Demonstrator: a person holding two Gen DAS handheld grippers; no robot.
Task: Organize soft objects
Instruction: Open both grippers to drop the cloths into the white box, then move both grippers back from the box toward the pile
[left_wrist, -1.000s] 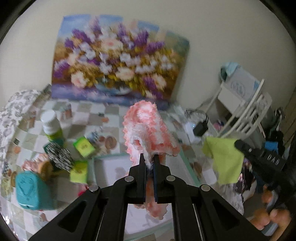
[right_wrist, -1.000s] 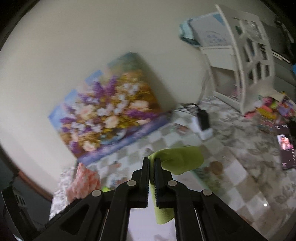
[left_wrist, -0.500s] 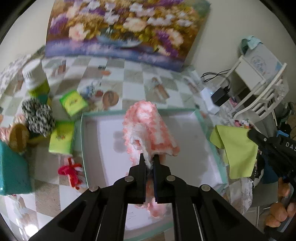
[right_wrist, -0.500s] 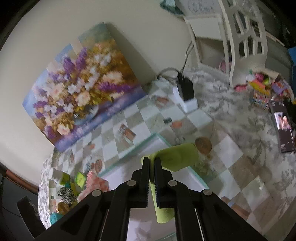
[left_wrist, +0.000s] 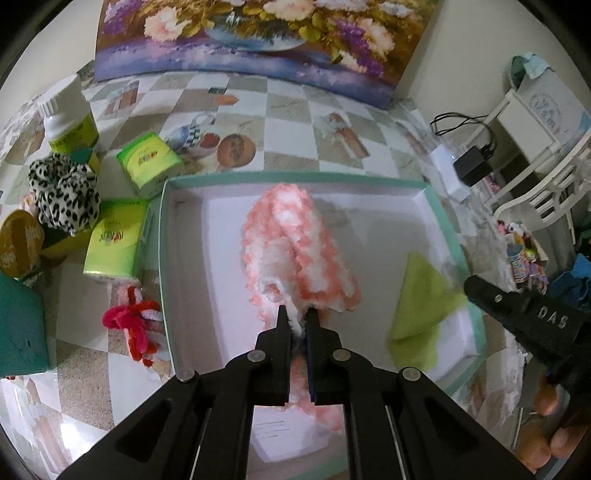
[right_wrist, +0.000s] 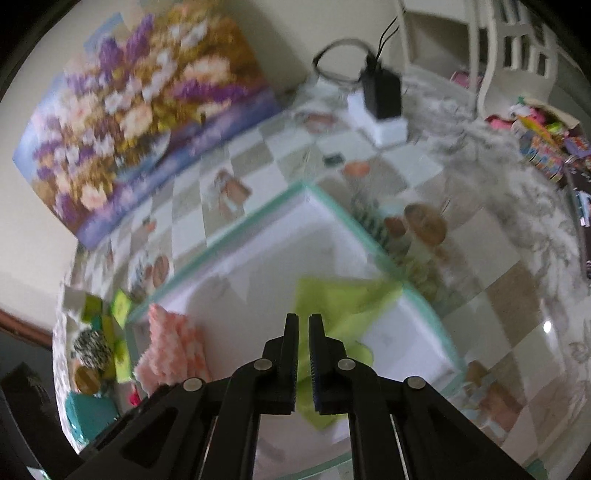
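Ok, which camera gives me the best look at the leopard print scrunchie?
The left wrist view: the leopard print scrunchie is sharp there, left of the box. The right wrist view shows it only small and blurred at the lower left.

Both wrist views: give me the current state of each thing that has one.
left gripper: shut on the pink-and-white fuzzy cloth.
pink-and-white fuzzy cloth: pinched, draped inside the box.
right gripper: shut on the green cloth.
green cloth: gripped, over the box's right end.
white box: open-topped, teal-rimmed.
white bottle: upright, capped.
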